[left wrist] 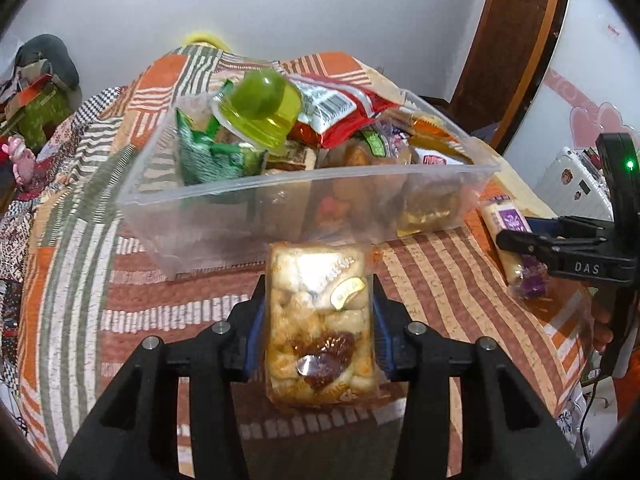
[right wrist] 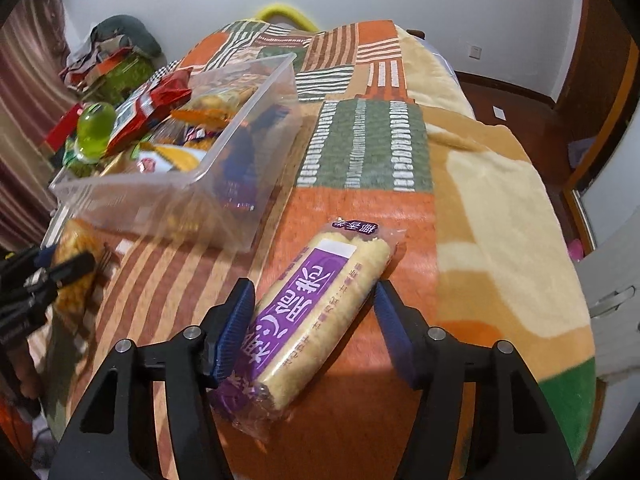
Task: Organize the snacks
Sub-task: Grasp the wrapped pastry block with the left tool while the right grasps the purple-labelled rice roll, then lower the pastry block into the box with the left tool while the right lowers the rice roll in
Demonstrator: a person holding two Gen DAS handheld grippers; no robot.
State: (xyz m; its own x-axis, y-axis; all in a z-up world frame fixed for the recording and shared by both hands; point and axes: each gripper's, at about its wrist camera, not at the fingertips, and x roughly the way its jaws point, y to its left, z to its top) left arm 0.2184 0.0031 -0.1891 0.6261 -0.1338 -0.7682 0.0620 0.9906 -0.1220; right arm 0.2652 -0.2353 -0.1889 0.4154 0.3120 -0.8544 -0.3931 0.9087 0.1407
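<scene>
My left gripper [left wrist: 318, 300] is shut on a clear bag of pastry snacks [left wrist: 320, 320], held just in front of a clear plastic bin [left wrist: 280, 196] heaped with snack packs, with a green jelly cup [left wrist: 260, 108] on top. My right gripper [right wrist: 314, 308] is open around a purple-labelled roll snack [right wrist: 320, 312] that lies on the blanket; its pads [right wrist: 236, 320] stand a little off the pack's sides. The bin also shows in the right wrist view [right wrist: 240, 168] at the left, with the left gripper [right wrist: 52, 276] and its bag below it.
A patchwork orange, green and striped blanket [right wrist: 400, 152] covers the bed. A pile of clothes and boxes [left wrist: 36, 92] sits at the far left. A wooden door frame [left wrist: 516, 40] and a white wall are behind.
</scene>
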